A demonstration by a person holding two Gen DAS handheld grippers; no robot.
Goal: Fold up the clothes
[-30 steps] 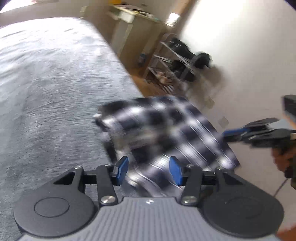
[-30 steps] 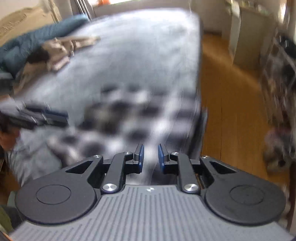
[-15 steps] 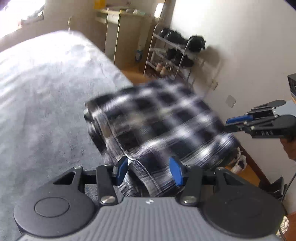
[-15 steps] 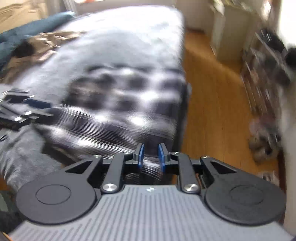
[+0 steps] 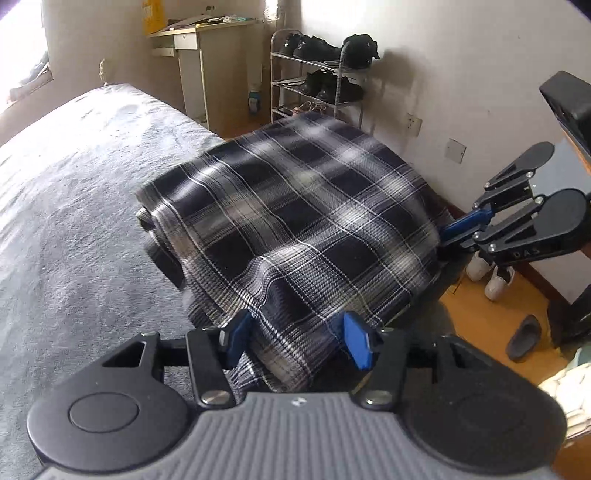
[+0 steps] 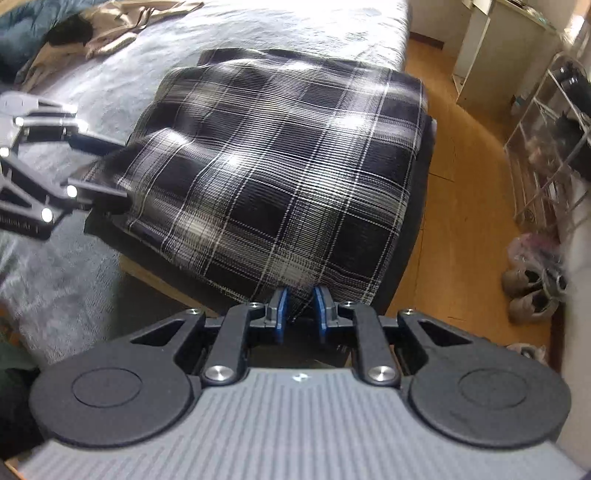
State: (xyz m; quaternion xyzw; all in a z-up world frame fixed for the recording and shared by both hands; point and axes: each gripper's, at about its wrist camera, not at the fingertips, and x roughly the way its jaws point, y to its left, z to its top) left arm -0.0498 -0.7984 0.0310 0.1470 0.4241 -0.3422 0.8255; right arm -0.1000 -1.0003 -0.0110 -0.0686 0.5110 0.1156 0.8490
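Note:
A dark blue and white plaid shirt point(image 5: 295, 206), folded into a thick pad, lies over the corner of the grey bed point(image 5: 74, 221). My left gripper point(image 5: 295, 341) has the shirt's near edge bunched between its blue pads, and its jaws are opening. In the right wrist view the left gripper point(image 6: 103, 170) sits at the shirt's point(image 6: 280, 158) left corner. My right gripper point(image 6: 299, 310) is shut on a pinch of the shirt's hem. In the left wrist view the right gripper point(image 5: 454, 232) meets the shirt's right edge.
A tan garment point(image 6: 122, 26) and blue bedding point(image 6: 18, 40) lie at the bed's far end. A shoe rack point(image 5: 314, 74) and a desk point(image 5: 207, 55) stand by the wall. White shoes point(image 5: 495, 280) and a dark slipper point(image 5: 524, 338) sit on the wooden floor point(image 6: 461, 184).
The shirt has come nearer and settled onto the bed corner, and the blur is gone. Both grippers have shifted sideways and lower with it, and the left one has rolled.

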